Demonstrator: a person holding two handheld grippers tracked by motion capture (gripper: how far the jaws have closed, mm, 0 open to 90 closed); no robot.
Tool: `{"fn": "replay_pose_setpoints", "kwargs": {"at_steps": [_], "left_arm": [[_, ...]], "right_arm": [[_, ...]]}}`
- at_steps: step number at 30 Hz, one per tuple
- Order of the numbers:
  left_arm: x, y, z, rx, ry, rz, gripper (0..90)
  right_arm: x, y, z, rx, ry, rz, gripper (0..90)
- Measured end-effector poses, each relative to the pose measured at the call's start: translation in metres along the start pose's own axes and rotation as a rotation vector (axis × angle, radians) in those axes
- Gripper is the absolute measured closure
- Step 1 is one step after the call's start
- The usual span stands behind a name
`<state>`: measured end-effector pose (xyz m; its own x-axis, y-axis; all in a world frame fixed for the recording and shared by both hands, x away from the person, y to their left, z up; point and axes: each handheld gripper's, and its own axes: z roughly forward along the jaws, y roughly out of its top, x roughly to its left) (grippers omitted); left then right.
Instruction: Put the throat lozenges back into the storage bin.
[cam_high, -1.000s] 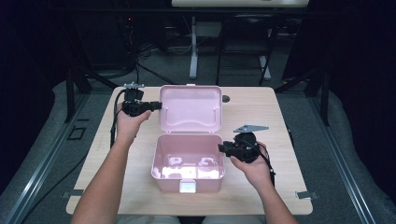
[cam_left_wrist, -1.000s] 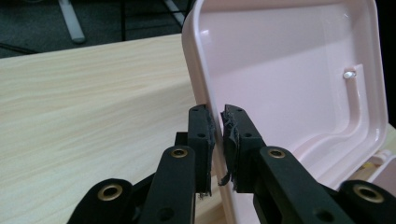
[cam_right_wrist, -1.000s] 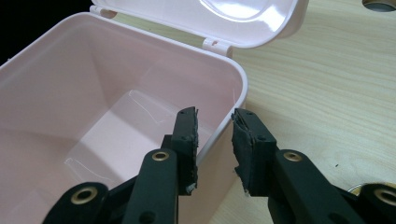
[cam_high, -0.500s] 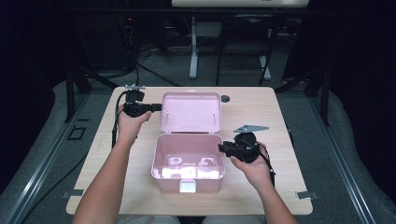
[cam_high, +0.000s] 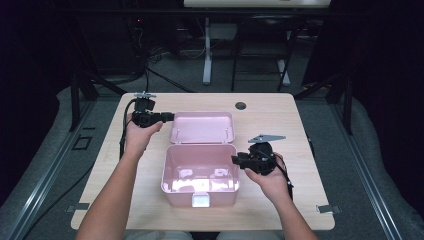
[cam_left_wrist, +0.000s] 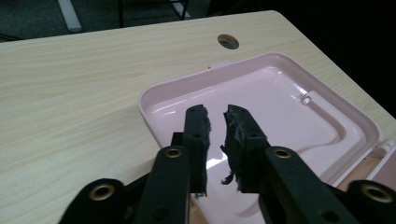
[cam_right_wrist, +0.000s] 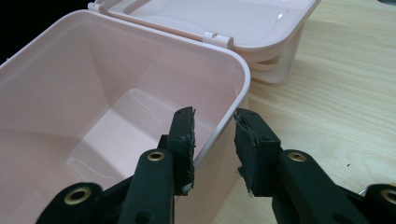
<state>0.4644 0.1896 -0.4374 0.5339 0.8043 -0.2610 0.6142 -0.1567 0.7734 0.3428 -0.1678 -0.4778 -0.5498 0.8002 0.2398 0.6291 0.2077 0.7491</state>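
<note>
Left gripper (cam_left_wrist: 215, 122): jaws just opened slightly, narrow gap, nothing between, over lid (cam_high: 202, 127) left rim. Right gripper (cam_right_wrist: 214, 128): jaws astride pink box (cam_high: 200, 170) right wall, pads not pressing. High view: box at tabletop (cam_high: 290, 120) centre, lid laid back toward 12 o'clock; forearms enter from 6 o'clock.

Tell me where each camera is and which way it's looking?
High view: sits above the person's side, looks forward and down at the table; both forearms, the left hand-held gripper and the right hand-held gripper show.
Left gripper view: rides the left hand-held gripper, looks along its black jaws at the lid.
Right gripper view: rides the right hand-held gripper, looks along its jaws, which straddle the box wall.
All views share the pink lid.
</note>
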Motion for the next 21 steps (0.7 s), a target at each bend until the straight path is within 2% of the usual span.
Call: {"fn": "replay_pose_setpoints", "kwargs": {"at_steps": [8,12,21], "left_arm": [[-0.004,-0.012,-0.017,0.005,0.006,0.019,67.3],[-0.006,-0.024,-0.025,0.019,-0.011,0.023,63.7],[-0.013,-0.051,-0.047,-0.002,-0.037,0.037,58.8]], "right_arm": [[0.000,0.000,0.000,0.004,-0.001,-0.001,67.8],[0.000,0.001,-0.001,0.004,0.004,-0.001,67.9],[0.000,0.003,-0.004,-0.011,0.005,0.001,66.6]]}}
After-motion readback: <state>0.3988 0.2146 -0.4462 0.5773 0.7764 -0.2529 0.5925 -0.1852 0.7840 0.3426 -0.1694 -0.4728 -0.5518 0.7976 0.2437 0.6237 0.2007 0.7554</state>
